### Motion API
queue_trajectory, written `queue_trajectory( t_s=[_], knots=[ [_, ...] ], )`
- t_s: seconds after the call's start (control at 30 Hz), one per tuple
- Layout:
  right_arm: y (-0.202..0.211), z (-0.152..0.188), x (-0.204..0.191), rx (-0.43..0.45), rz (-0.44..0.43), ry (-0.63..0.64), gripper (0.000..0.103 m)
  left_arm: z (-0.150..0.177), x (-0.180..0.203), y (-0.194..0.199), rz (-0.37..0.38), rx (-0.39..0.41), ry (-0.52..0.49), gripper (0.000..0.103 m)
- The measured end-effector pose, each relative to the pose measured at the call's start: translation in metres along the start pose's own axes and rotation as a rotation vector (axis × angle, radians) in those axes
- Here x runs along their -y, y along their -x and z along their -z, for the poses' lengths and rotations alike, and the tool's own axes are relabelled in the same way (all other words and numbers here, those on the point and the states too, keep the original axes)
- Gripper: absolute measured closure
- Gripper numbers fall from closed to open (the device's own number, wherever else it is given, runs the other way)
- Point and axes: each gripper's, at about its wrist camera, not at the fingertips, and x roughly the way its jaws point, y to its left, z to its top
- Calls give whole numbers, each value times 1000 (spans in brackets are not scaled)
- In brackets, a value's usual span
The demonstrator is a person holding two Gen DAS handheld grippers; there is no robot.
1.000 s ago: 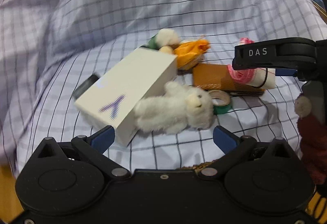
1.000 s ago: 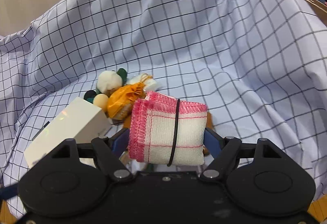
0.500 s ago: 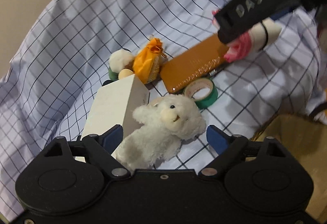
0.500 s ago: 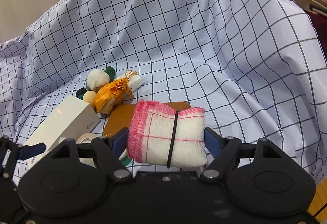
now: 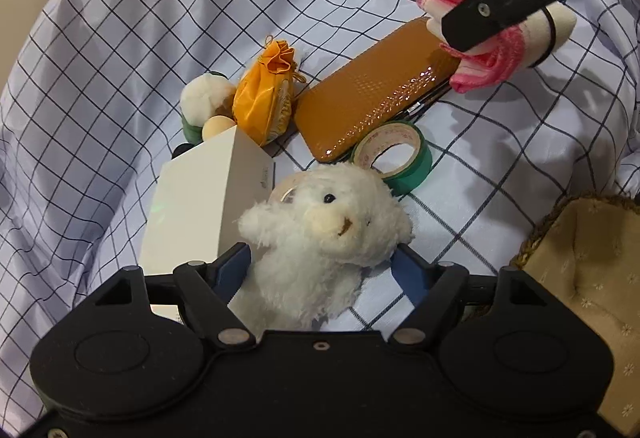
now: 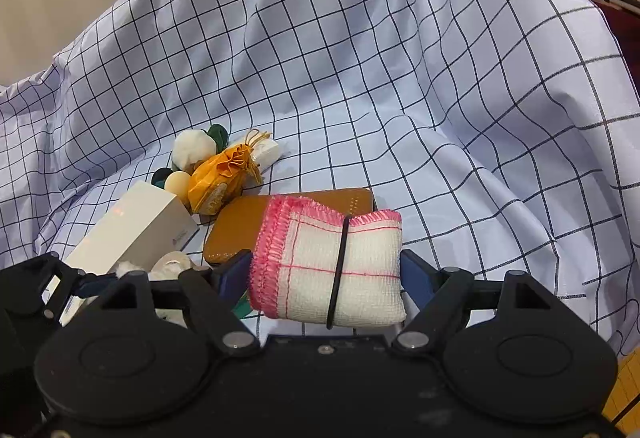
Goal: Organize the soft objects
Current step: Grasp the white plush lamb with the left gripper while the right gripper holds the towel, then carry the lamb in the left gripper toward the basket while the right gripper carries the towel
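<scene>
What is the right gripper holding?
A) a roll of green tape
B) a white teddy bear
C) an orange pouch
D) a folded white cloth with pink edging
D: the right gripper has the folded cloth, banded with a black elastic, pressed between its blue pads.

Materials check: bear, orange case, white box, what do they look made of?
Bear: plush, shaggy white synthetic-looking fur, matte. Orange case: glossy, dotted texture with glints; likely faux leather or plastic. White box: smooth matte faces, crisp edges; probably coated cardboard.
</scene>
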Motion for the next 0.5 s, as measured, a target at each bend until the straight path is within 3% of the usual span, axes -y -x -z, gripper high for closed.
queue_trajectory(
  t_s=[0.13,0.3,0.43,0.5],
  knots=[
    [-1,0,1,-4,3,-11,25,0,0,0,6,5,-8,30],
    [-1,2,1,-8,1,-15,25,3,-4,5,65,18,21,50],
    [1,3,-1,-4,6,-12,25,5,-10,11,76,45,90,55],
    [2,3,-1,2,9,-9,25,6,-14,15,95,65,135,64]
  ],
)
